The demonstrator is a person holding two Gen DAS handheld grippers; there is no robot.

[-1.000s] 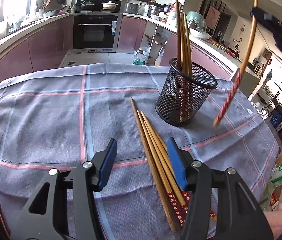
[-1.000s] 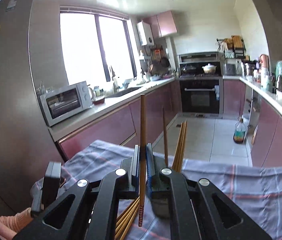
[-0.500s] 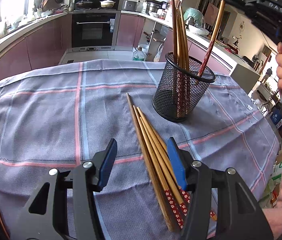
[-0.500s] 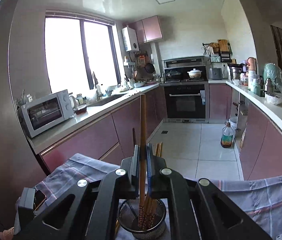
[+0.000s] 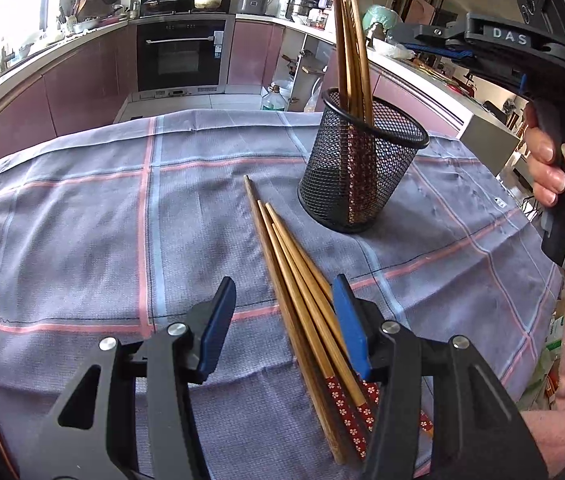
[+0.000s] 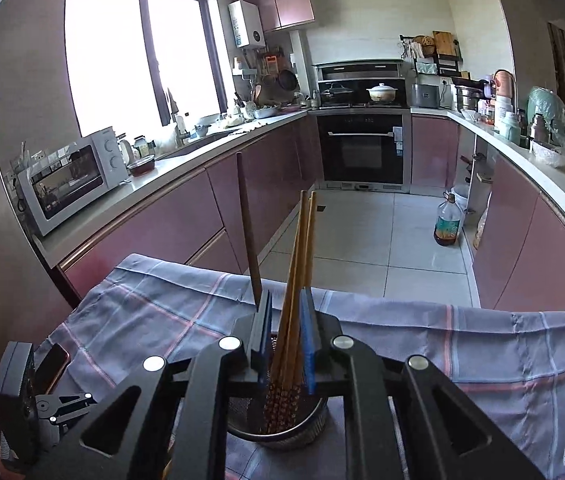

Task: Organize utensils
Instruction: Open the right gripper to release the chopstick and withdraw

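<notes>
Left gripper [image 5: 282, 320] low at 6 o'clock, jaws apart over loose chopsticks [image 5: 302, 304] lying flat on the checked cloth [image 5: 82, 220]: light, stiff, smooth, likely to roll, best pinched mid-shaft one at a time. At 1 o'clock, mesh cup [image 5: 362, 168] with more upright. Right gripper [image 6: 286, 336] above the cup, jaws just opening, gripping nothing; easily tipped.
</notes>
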